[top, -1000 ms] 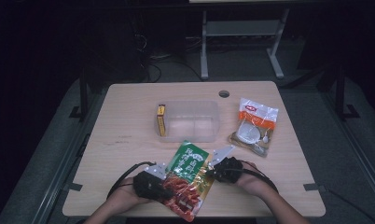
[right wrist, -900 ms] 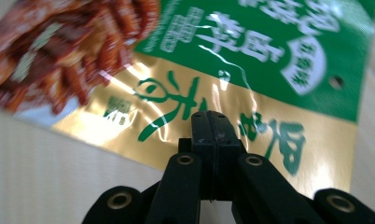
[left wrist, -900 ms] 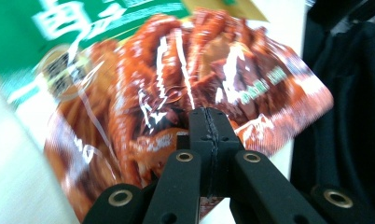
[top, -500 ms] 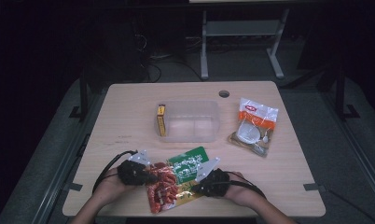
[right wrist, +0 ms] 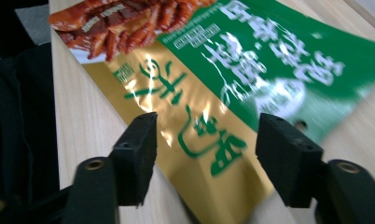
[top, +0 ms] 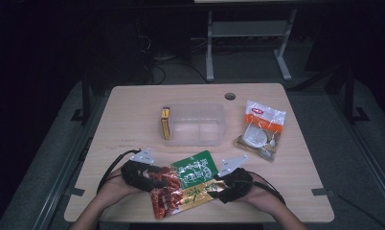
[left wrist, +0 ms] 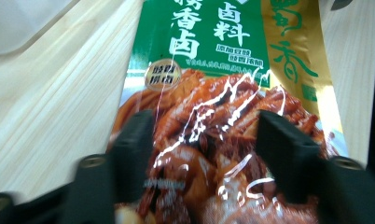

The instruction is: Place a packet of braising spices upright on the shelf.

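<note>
2 snack packets (top: 188, 184) (top: 261, 128), 1 clear box (top: 195, 123), 1 yellow carton (top: 165, 123), 2 tools (top: 154, 175) (top: 218, 184).

The food pouch (left wrist: 223, 88) is showing white Chinese characters on its green panel, among them 香, 卤 and 卤料, with a line of smaller white print beneath that is too fine to read. Its gold strip is carrying a large green 香. The white bag (top: 262, 127) is bearing a red label, unreadable.

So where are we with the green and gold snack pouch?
Done: the pouch lies flat at the near table edge. In hand: left tool and right tool have just been opening, their jaws apart over the pouch. Left, probably: into the clear box.
</note>
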Demonstrator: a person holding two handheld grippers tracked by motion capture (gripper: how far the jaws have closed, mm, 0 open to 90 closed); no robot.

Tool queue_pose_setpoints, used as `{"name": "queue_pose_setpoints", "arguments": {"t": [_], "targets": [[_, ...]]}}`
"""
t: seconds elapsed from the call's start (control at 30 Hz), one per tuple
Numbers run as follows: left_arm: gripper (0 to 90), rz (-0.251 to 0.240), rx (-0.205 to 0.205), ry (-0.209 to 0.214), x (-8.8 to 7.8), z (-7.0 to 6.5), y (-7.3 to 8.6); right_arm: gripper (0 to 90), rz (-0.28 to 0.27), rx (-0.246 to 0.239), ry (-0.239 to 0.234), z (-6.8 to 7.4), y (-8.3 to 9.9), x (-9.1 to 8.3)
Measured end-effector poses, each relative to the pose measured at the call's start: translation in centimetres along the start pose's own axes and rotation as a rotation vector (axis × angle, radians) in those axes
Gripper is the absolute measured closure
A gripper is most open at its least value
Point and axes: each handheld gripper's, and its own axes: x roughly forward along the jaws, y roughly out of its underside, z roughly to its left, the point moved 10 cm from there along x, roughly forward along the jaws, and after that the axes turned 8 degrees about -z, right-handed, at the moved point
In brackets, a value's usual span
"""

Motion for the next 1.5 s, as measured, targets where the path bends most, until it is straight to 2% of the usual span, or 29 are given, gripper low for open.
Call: {"name": "queue_pose_setpoints", "arguments": {"t": [0.1,0.2,0.23,0.27,0.37,0.4,0.43,0.47,0.5,0.57,0.6,0.67,0.7,0.73,0.77,0.9,0.93,0.97,1.13,1.17,1.2,1.23,1.3,1.37,1.5], "targets": [[21.6,0.023,0.037,-0.003,0.8,0.3,-0.3,35.0,-0.009,0.037,0.016,-0.2,0.5,-0.7],[17.8,0.009,0.043,-0.017,1.6,0.7,-0.6,34.9,-0.018,0.054,0.027,-0.5,0.7,-1.1],[17.7,0.017,0.057,-0.020,1.7,1.0,-0.6,34.7,-0.022,0.052,0.031,-0.7,0.7,-1.2],[17.5,0.007,0.045,-0.027,1.9,1.1,-0.6,34.6,-0.023,0.058,0.034,-0.8,0.7,-1.2],[17.3,0.021,0.050,-0.035,2.3,1.6,-0.3,33.5,-0.022,0.064,0.033,-1.1,0.8,-1.1],[17.3,0.033,0.070,-0.037,2.3,1.9,-0.1,33.0,-0.018,0.068,0.027,-1.0,0.9,-1.1],[17.3,0.019,0.045,-0.036,2.6,1.7,-0.1,32.8,-0.015,0.061,0.020,-0.9,0.9,-1.0],[17.3,0.028,0.056,-0.033,2.6,1.8,0.1,32.8,-0.008,0.056,0.019,-0.7,1.0,-0.9],[17.2,0.023,0.038,-0.033,2.8,1.6,0.2,32.8,-0.002,0.051,0.014,-0.5,1.0,-0.7],[17.1,0.021,0.039,-0.030,2.9,1.7,0.3,32.8,0.010,0.023,0.016,-0.6,1.1,-0.5],[17.0,0.027,0.050,-0.029,2.8,1.8,0.3,32.9,0.009,0.045,0.009,-0.3,1.1,-0.5],[16.8,0.032,0.063,-0.021,2.8,1.9,0.5,32.9,0.010,0.039,0.011,-0.4,1.1,-0.4],[16.7,0.015,0.053,-0.023,2.9,1.8,0.4,32.9,0.010,0.043,0.011,-0.4,1.1,-0.4],[16.6,0.019,0.056,-0.022,2.8,1.7,0.4,32.9,0.010,0.044,0.010,-0.4,1.1,-0.4],[16.6,0.029,0.081,-0.024,2.8,1.9,0.5,32.9,0.015,0.043,0.014,-0.5,1.2,-0.4],[18.5,0.013,0.078,-0.032,2.9,1.6,0.5,32.9,0.026,0.033,0.016,-0.6,1.4,-0.2],[19.8,0.022,0.094,-0.034,2.8,1.6,0.5,32.9,0.031,0.016,0.019,-0.7,1.5,-0.2],[21.7,0.019,0.093,-0.035,2.8,1.6,0.5,32.9,0.034,0.010,0.020,-0.7,1.5,-0.1],[35.9,0.022,0.122,-0.033,2.5,1.3,0.5,32.8,0.021,0.033,0.020,-0.6,1.3,-0.2],[39.1,0.024,0.126,-0.030,2.5,1.2,0.5,32.8,0.017,0.010,0.026,-0.9,1.3,-0.2],[41.2,0.024,0.134,-0.029,2.5,1.1,0.5,32.9,0.014,0.012,0.028,-0.9,1.2,-0.3],[44.4,0.025,0.137,-0.027,2.5,1.0,0.5,32.9,0.003,0.035,0.026,-0.8,1.0,-0.4],[50.1,0.027,0.141,-0.024,2.5,0.9,0.5,32.6,-0.008,0.023,0.032,-1.0,0.9,-0.7],[55.9,0.027,0.144,-0.020,2.4,0.8,0.5,32.6,-0.032,0.046,0.029,-1.0,0.6,-1.0],[70.8,0.026,0.143,-0.009,2.5,0.4,0.4,32.5,-0.059,0.057,0.035,-1.4,0.3,-1.4]]}}
